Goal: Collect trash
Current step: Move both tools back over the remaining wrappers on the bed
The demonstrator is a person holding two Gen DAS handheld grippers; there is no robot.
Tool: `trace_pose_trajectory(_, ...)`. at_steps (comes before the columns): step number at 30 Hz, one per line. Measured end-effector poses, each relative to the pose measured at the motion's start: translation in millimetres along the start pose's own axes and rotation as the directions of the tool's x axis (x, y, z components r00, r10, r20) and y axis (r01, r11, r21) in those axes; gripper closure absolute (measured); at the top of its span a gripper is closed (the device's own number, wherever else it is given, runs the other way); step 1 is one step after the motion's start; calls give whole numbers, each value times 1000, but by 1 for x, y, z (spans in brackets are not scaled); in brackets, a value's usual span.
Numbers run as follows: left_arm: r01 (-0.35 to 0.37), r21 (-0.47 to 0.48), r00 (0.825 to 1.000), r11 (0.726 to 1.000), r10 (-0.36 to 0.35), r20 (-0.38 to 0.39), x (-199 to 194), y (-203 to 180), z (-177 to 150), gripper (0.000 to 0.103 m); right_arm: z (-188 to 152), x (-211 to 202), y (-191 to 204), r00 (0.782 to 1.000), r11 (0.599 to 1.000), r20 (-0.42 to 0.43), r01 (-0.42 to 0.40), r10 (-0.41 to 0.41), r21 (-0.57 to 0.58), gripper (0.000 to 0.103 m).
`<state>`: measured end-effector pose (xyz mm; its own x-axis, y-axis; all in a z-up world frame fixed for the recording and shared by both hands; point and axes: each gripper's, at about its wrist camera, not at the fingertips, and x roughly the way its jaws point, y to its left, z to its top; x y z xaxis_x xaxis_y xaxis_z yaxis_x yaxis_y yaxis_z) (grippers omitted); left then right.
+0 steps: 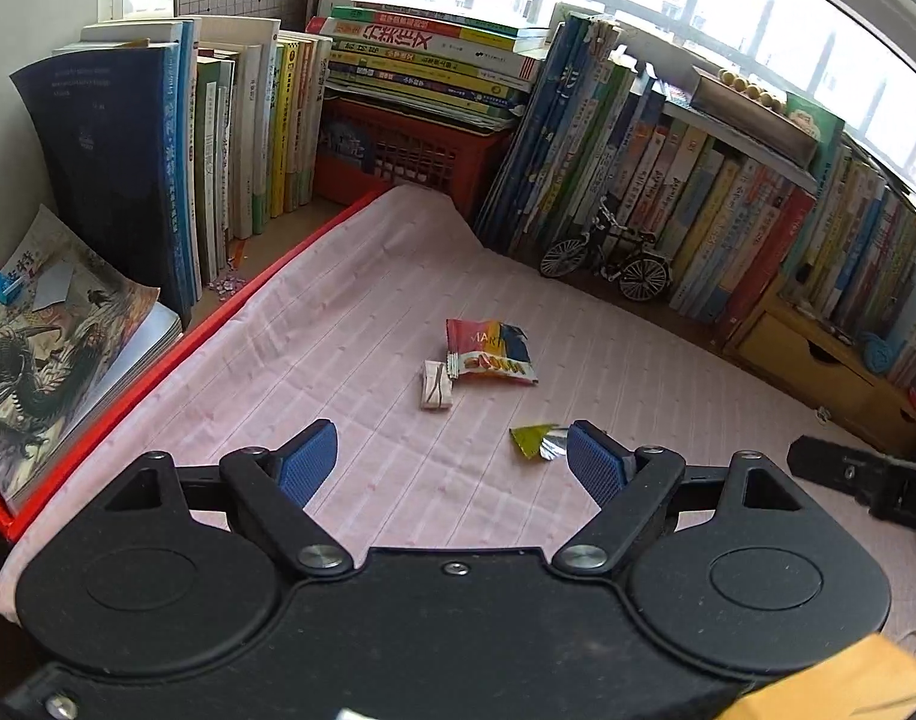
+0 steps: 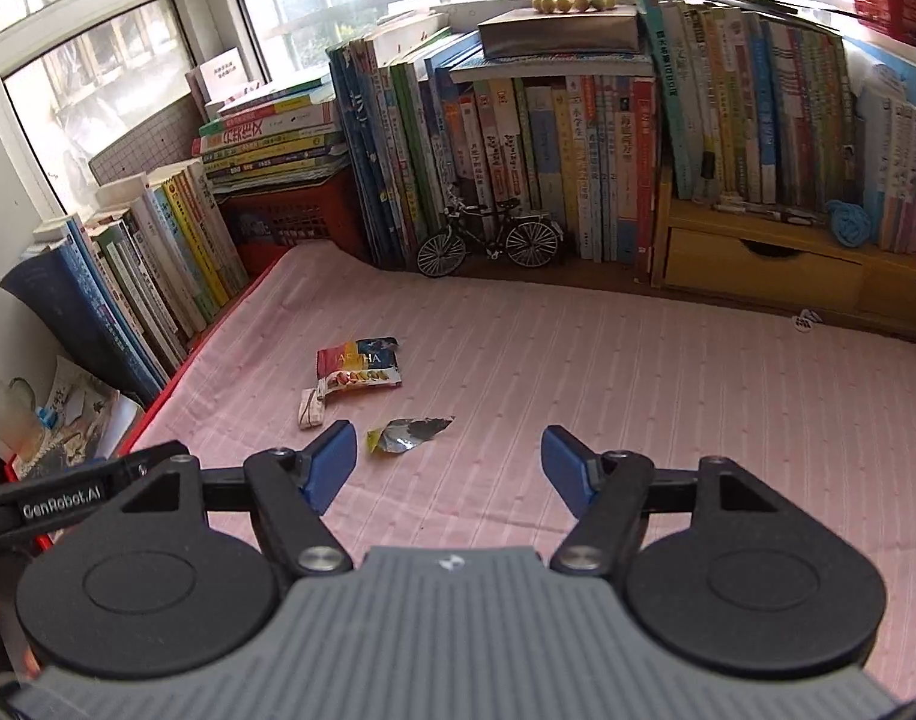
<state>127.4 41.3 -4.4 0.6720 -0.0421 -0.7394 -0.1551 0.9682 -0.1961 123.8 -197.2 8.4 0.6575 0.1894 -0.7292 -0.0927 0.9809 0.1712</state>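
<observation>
You hold your left gripper [image 1: 452, 459] and right gripper [image 2: 449, 468] side by side, angled downward. Both have fingers spread wide, gripping nothing.

Pink striped cloth [image 1: 350, 324]: red-and-blue snack packet [image 1: 491, 351], small white folded wrapper [image 1: 435, 385] just beside it, crumpled yellow-silver foil wrapper [image 1: 537, 441] nearer. Black left gripper [image 1: 452, 459], blue pads apart, empty.
</observation>
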Motion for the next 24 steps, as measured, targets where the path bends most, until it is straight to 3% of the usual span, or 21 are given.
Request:
trace_pose_trajectory(4,-40,-11,998,999,39,-51,61,-6,20,21,8,60,3,996,993,-85,-43,34,-112,23)
trace_pose_trajectory(9,-98,-13,988,995,96,-120,123,-7,28,24,2,115,10,985,980,-156,-103,77,-168,19)
trace_pose_trajectory(15,-28,-38,992,999,23,-120,175,-21,44,21,-3,157,12,968,977,-215,-160,128,-141,17)
trace_pose_trajectory(22,-80,-55,985,995,70,-159,236,-33,52,19,0,189,9,968,982,-217,-154,127,-113,16)
trace_pose_trajectory(24,-84,-71,981,994,70,-182,245,-30,49,25,-1,196,8,965,982,-230,-153,125,-107,16)
